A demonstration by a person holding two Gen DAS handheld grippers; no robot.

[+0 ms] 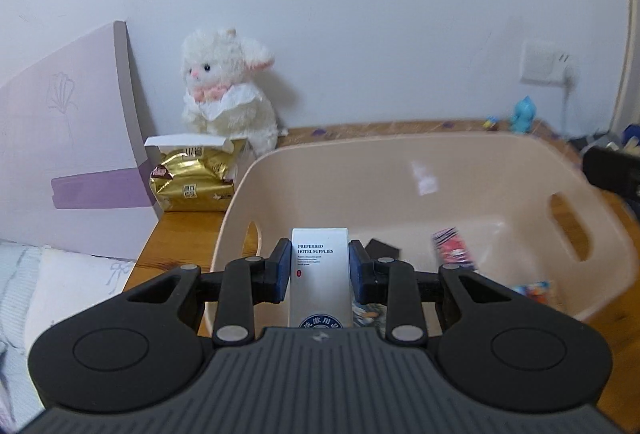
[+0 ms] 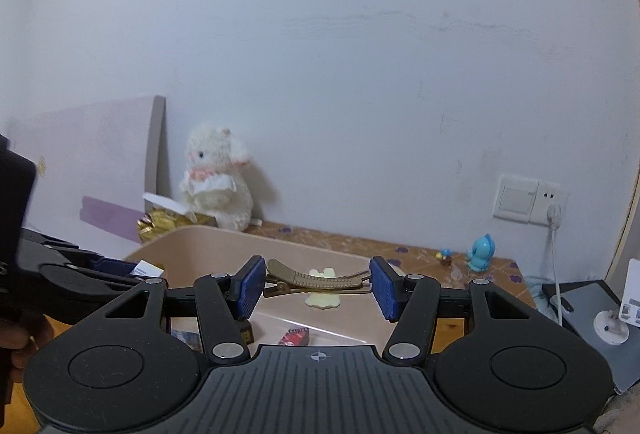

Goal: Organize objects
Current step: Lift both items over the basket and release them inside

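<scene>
Left gripper (image 1: 319, 270) clamped on an upright white box (image 1: 320, 274) printed "PREFERRED HOTEL SUPPLIES", blue pads pressing its two sides, held above the near rim of the beige basket (image 1: 460, 161). Right gripper (image 2: 318, 288) closed on a brown hair clip (image 2: 316, 280), lying crosswise between the pads, over the same basket (image 2: 208, 250). Small packets (image 1: 454, 248) scattered on the basket floor. Far left on the wooden table (image 1: 180, 230), against the wall: white plush lamb (image 1: 226, 85), gold pouch (image 1: 192, 177) just in front.
</scene>
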